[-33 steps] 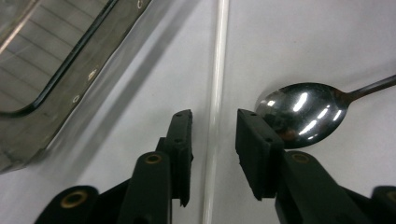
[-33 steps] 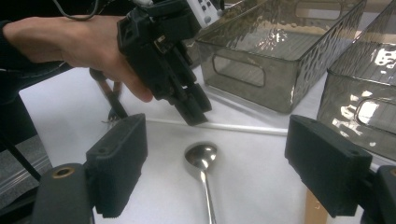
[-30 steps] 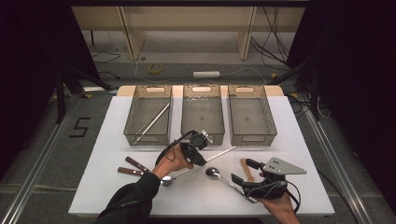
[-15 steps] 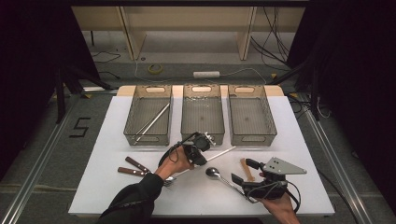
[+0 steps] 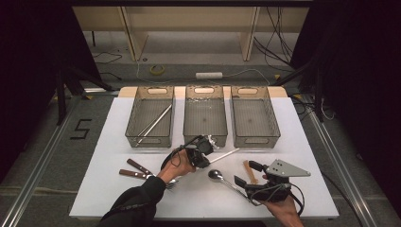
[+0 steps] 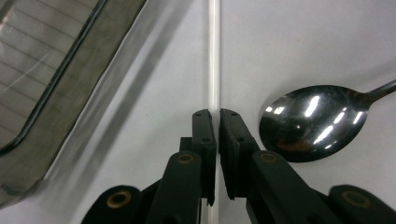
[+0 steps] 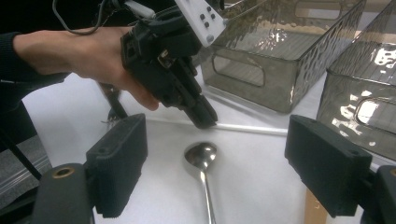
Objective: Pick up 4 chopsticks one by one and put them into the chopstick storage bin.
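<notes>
Left tool (image 6: 215, 116): we have just clenched it on the white rod (image 6: 213, 51), mid-desk, near the middle bin (image 5: 204, 116).
Right tool (image 7: 219, 158): released, idle.
Done: rod gripped.
Left: lifting, binning; spoon (image 5: 216, 175) waits.

In the left gripper view the rod (image 6: 214, 56) runs out past the top edge ahead of the left claw (image 6: 217, 114), and its near stretch is hidden between the jaws. The spoon (image 6: 310, 122) to that claw's right loses its handle at the right edge. A bin (image 6: 56, 79) to its left is cut off too.
</notes>
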Motion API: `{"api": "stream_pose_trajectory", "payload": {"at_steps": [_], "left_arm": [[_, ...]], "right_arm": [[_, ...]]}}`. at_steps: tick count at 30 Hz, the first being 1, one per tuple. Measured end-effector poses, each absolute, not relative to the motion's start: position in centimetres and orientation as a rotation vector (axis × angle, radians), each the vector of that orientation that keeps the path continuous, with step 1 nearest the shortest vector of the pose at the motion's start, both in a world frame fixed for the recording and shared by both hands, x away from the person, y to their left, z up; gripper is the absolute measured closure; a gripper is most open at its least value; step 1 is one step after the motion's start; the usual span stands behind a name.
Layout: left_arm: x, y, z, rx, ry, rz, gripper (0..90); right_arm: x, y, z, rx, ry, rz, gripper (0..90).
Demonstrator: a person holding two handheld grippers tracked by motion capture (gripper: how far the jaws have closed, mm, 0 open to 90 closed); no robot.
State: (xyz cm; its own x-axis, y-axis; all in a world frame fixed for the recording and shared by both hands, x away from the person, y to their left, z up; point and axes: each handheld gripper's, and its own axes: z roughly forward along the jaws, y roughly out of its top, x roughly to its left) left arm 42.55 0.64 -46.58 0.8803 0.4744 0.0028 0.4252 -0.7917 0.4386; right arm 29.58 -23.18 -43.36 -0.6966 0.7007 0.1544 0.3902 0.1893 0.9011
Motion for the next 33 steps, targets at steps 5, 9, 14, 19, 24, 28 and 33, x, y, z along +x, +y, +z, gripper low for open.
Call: {"api": "stream_pose_trajectory", "payload": {"at_steps": [5, 9, 14, 19, 24, 28, 33], "left_arm": [[42.5, 0.9, -46.5, 2.594, 0.658, 0.150, 84.7], [42.4, 1.2, -46.1, 2.571, 0.654, 0.144, 84.8], [42.5, 1.8, -45.5, 2.536, 0.659, 0.134, 84.8], [42.5, 2.4, -45.0, 2.518, 0.665, 0.124, 84.8], [42.5, 2.8, -44.7, 2.503, 0.668, 0.118, 84.8], [42.4, 3.1, -44.1, 2.485, 0.677, 0.121, 84.8], [42.3, 3.8, -43.1, 2.468, 0.672, 0.114, 84.8]], "right_arm": [[29.6, -23.2, -43.4, 1.036, 2.177, 1.511, 22.3], [29.6, -23.2, -43.4, 1.036, 2.176, 1.511, 22.3], [29.5, -23.2, -43.3, 1.036, 2.176, 1.511, 22.2], [29.5, -23.2, -43.3, 1.035, 2.176, 1.511, 22.3], [29.5, -23.2, -43.3, 1.036, 2.175, 1.512, 22.3], [29.5, -23.2, -43.3, 1.034, 2.175, 1.512, 22.3], [29.5, -23.2, -43.3, 1.034, 2.175, 1.513, 22.3]]}}
